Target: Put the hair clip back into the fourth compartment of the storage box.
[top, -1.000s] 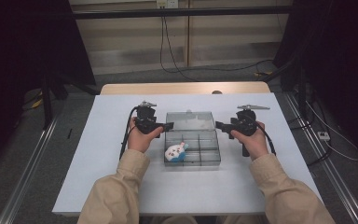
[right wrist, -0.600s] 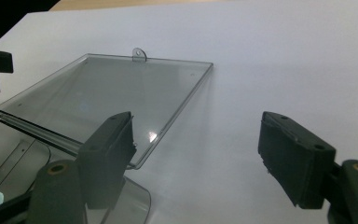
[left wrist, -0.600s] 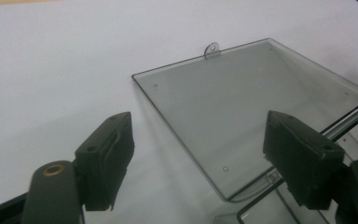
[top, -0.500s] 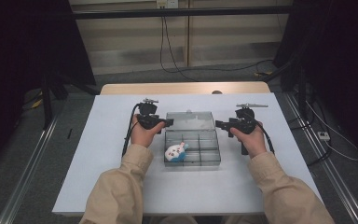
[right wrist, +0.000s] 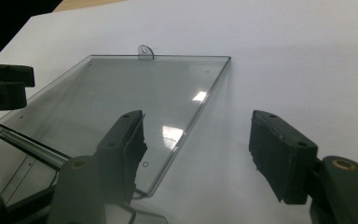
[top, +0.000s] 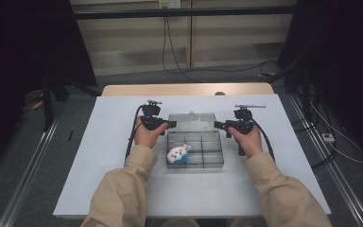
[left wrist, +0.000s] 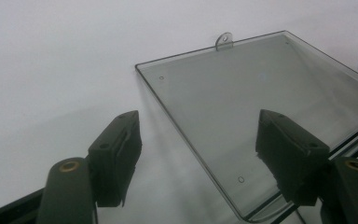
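Clear compartment box mid-table, lid laid open flat on the far side. Left gripper and right gripper flanking the lid's edges, jaws apart, just closing, gripping nothing. Small plush toy in the near-left compartment.

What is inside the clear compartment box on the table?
The clear box, its lid folded back flat, holds a small white and blue toy in its near left compartment. The other compartments look empty; glare blurs some.

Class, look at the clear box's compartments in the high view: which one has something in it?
The near-left compartment of the clear box, on the side of the left gripper: it holds a small white and blue toy. The others look empty.
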The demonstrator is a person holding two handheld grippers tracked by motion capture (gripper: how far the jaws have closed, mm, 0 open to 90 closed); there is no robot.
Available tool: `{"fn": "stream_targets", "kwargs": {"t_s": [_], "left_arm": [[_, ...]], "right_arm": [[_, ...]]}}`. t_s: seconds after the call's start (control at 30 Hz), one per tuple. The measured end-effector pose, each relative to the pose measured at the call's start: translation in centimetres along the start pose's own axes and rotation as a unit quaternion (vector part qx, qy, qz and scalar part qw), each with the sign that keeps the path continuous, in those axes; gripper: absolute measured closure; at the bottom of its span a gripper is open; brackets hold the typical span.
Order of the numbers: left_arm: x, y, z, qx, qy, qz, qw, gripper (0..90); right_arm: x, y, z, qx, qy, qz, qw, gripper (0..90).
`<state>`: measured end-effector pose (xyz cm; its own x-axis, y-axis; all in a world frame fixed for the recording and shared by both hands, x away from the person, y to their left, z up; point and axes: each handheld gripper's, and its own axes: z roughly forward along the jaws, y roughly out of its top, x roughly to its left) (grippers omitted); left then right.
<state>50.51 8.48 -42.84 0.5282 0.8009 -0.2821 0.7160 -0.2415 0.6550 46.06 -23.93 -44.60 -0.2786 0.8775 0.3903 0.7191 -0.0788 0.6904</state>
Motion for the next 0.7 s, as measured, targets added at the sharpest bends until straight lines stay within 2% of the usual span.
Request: {"fn": "stream_targets", "kwargs": {"t_s": [0.23, 0.37, 0.6, 0.7], "left_arm": [[0.1, -0.2, 0.8, 0.014, -0.009, -0.005, 0.9998, 34.6], [0.1, -0.2, 1.2, 0.013, -0.024, -0.016, 0.9995, 34.1], [-0.3, 0.0, 1.8, 0.013, -0.029, -0.028, 0.9991, 34.9], [-0.1, 0.0, 1.9, 0.017, -0.034, -0.036, 0.9986, 34.9]], "right_arm": [[0.5, -0.1, 1.6, 0.008, 0.004, 0.012, 0.9999, 39.2], [0.4, 0.0, 1.7, 0.01, 0.008, 0.02, 0.9997, 42.0], [0.1, -0.1, 1.9, 0.012, 0.018, 0.04, 0.999, 44.7], [0.1, -0.1, 2.0, 0.01, 0.023, 0.039, 0.9989, 45.9]]}}
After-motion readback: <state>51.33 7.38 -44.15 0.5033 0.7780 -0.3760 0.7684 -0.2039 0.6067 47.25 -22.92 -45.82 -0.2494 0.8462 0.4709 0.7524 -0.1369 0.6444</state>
